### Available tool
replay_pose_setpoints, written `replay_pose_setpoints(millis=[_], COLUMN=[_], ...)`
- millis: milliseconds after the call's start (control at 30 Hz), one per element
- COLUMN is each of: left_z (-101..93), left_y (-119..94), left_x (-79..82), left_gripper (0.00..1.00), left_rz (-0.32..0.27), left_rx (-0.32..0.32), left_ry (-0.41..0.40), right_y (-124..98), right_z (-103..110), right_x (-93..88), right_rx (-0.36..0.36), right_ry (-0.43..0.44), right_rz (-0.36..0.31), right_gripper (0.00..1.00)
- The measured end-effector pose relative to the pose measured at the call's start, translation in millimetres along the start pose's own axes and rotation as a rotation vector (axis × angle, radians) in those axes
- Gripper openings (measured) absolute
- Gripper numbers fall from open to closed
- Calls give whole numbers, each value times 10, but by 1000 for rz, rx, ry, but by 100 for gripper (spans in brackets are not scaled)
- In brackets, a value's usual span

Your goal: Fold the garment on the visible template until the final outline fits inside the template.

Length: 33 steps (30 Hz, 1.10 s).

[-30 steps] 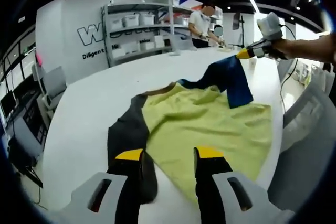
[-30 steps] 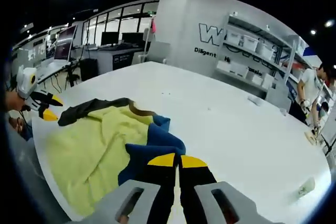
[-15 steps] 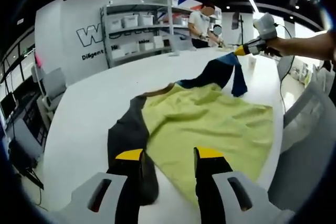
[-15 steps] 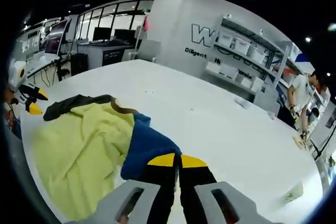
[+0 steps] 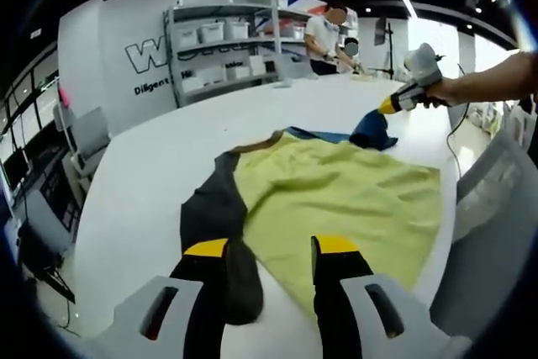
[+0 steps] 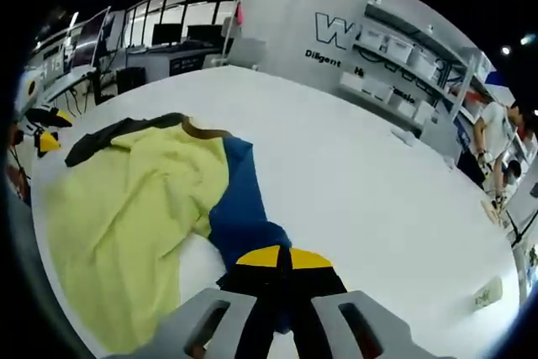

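Note:
A garment lies spread on the white table [image 5: 143, 166]. Its body is yellow-green [image 5: 336, 199], one sleeve dark grey [image 5: 214, 208], the other blue [image 5: 363, 133]. My left gripper [image 5: 269, 250] is open just above the garment's near edge, its left jaw over the dark sleeve's end. In the left gripper view my right gripper [image 5: 391, 105], held by a hand, is shut on the blue sleeve's tip, low over the table. In the right gripper view the right gripper [image 6: 277, 258] pinches the blue sleeve [image 6: 239, 203], which runs back to the yellow-green body [image 6: 126, 199]. The left gripper [image 6: 38, 136] shows at the far left.
Shelving with white bins [image 5: 223, 48] stands behind the table, and a person [image 5: 324, 35] works at the far end. A chair [image 5: 84, 136] stands to the left. A small object [image 6: 486, 295] lies near the table edge and another [image 6: 403, 134] further off.
The right gripper has carried the blue sleeve from up in the air outward and down to the table, so the sleeve now lies stretched away from the body. The left gripper has stayed put.

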<state>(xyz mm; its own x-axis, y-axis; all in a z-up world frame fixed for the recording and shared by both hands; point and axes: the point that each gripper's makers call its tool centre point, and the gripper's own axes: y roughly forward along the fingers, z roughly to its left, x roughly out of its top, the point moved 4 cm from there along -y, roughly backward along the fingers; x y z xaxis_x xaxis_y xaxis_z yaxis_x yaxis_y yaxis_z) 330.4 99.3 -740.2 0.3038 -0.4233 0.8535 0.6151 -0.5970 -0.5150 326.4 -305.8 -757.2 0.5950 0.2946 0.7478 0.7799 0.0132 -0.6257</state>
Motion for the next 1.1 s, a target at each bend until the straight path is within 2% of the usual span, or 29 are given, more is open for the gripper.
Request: replay_pose_setpoints(millis=[100,267,433,633,867,1100], left_z=[35,110,243,461,644,800], left_y=[32,129,258,440,649,857], left_x=[35,132,232,380,425,456], left_gripper=[39,39,39,39,37,36], left_rz=[1,-4,-3,-17,1,21], left_rx=[1,-2,-4,-2,-15,-30], left_ry=[4,23,41,46,50,43], right_y=[26,12,-57,-71,-13,176], right_z=[25,35,54,96,66,69], right_x=[-83,-91,-25,111,352,544], right_rx=[12,26,48,97,124,179], right_ry=[18,46,111,123,154,116], right_rz=[18,23,-16,-47,-107,-118], right_gripper=[0,0,14,26,33,35])
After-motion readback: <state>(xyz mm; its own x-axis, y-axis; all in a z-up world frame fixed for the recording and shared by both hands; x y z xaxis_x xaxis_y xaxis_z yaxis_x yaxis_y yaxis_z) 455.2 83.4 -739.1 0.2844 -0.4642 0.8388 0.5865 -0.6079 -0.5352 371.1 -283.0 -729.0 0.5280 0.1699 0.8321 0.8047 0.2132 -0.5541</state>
